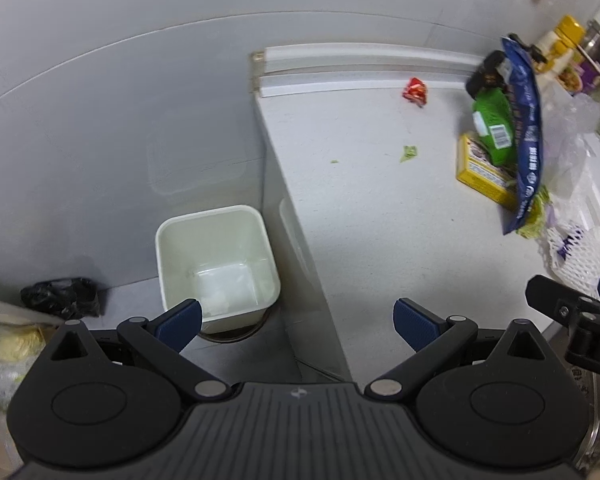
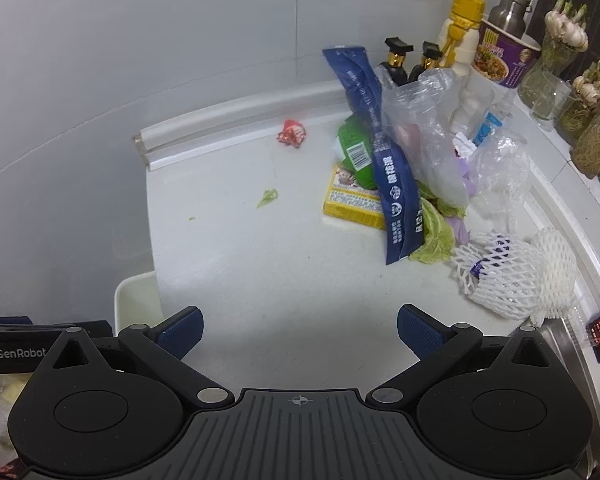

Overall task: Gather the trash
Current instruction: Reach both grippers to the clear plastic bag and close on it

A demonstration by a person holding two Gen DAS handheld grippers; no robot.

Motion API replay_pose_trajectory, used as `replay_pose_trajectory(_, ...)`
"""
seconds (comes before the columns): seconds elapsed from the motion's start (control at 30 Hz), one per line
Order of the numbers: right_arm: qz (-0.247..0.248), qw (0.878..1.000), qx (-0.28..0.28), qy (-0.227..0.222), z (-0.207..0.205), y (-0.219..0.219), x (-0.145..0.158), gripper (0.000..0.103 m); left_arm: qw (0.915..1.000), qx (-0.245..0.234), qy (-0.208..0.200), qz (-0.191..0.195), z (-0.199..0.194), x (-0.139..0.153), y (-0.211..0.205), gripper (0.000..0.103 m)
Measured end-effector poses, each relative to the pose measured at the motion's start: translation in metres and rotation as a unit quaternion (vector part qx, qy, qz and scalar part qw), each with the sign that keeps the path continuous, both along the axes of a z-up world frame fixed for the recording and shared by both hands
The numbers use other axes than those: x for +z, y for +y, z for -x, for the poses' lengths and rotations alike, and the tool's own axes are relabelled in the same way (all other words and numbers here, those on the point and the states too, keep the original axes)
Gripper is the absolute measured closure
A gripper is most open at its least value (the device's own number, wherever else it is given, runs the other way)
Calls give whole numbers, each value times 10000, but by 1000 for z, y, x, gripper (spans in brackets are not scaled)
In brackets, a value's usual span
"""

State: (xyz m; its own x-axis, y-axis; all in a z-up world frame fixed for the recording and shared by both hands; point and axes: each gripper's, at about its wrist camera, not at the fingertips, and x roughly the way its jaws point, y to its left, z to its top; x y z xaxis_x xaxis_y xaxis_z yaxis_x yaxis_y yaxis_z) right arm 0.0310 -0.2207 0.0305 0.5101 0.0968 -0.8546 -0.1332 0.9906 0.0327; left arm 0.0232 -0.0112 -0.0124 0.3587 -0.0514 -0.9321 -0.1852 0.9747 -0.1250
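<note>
A white trash bin (image 1: 216,264) stands on the floor left of the counter, with something pale at its bottom. My left gripper (image 1: 298,322) hangs open above the counter's left edge, empty. My right gripper (image 2: 300,330) is open and empty over the bare near part of the white counter (image 2: 260,280). On the counter lie a red wrapper (image 2: 291,133), a green leaf scrap (image 2: 268,198), and a heap: a long blue bag (image 2: 384,176), a green packet (image 2: 354,152), a yellow box (image 2: 352,200), clear plastic bags (image 2: 424,132), cabbage leaves (image 2: 434,236) and white foam nets (image 2: 516,276).
Bottles (image 2: 462,28), a purple noodle cup (image 2: 504,56) and jars of sprouting garlic (image 2: 592,120) line the back right wall. A black plastic bag (image 1: 62,298) lies on the floor left of the bin. A metal sink rim (image 2: 564,344) shows at the right.
</note>
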Motion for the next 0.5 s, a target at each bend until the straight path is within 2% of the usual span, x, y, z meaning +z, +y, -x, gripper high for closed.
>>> replay_pose_trajectory(0.13,-132,9996,68,-260,3,-7,-3,0,9993,-260,-251,-30,-4,2,-7,1)
replay_pose_trajectory(0.27,-341,9980,96,-531,6,-19,-9,0,9965,-566,-607,103,-9,5,-12,1)
replay_pose_trajectory(0.37,-264,9967,127,-755,9,-28,-16,0,9934,-816,-802,118,-14,7,-21,1)
replay_pose_trajectory(0.43,-158,9973,69,-720,7,-36,-22,0,9916,-955,-861,116,-19,5,-27,2)
replay_pose_trajectory(0.5,-174,9962,7,-848,6,-47,-26,0,9900,-1093,-863,238,-23,2,-31,3)
